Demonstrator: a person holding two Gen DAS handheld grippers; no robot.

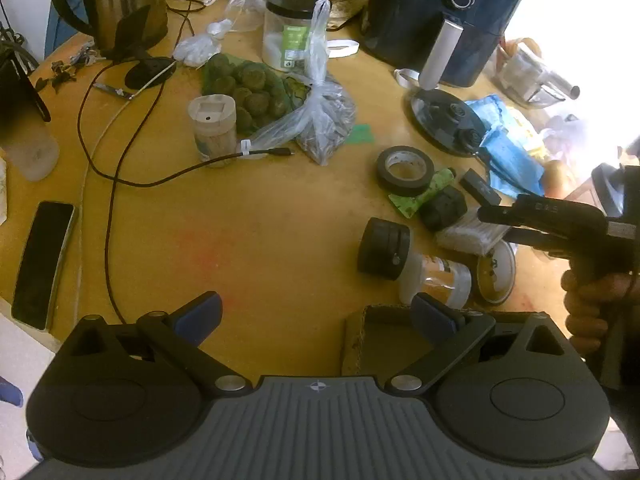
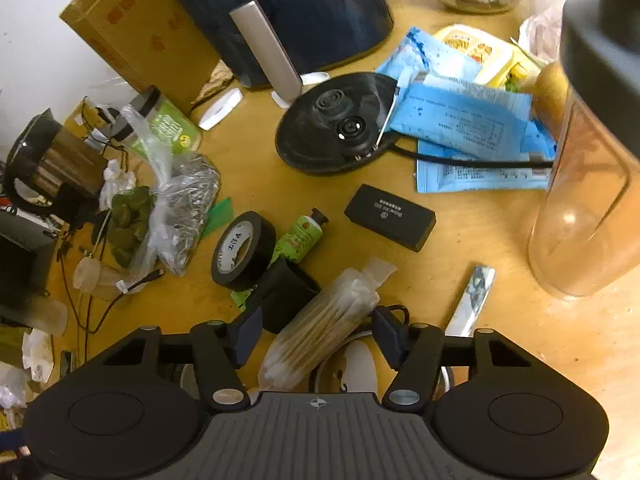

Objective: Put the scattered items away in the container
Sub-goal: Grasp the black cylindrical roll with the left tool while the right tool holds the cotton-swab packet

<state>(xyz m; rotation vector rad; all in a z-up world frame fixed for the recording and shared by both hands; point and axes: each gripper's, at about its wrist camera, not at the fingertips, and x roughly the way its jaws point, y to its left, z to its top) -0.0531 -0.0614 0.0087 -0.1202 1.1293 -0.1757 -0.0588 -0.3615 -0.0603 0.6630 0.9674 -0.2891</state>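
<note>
A clear bag of cotton swabs (image 2: 320, 328) lies on the yellow table between the open fingers of my right gripper (image 2: 318, 340); it also shows in the left wrist view (image 1: 468, 234). Beside it are a black tape roll (image 2: 244, 250), a green tube (image 2: 298, 236), a small black case (image 2: 390, 222) and a black block (image 2: 286, 294). My left gripper (image 1: 316, 316) is open and empty above bare table, with a cardboard box (image 1: 380, 340) at its right finger. A jar with a black lid (image 1: 408, 266) lies on its side nearby.
A dark air fryer (image 1: 440, 20), kettle base (image 1: 446, 118), blue packets (image 2: 468, 128), a clear plastic jar (image 2: 584, 200), bagged green items (image 1: 256, 92), a kettle (image 1: 116, 4), a black cable (image 1: 112, 184) and a phone (image 1: 42, 264) crowd the table.
</note>
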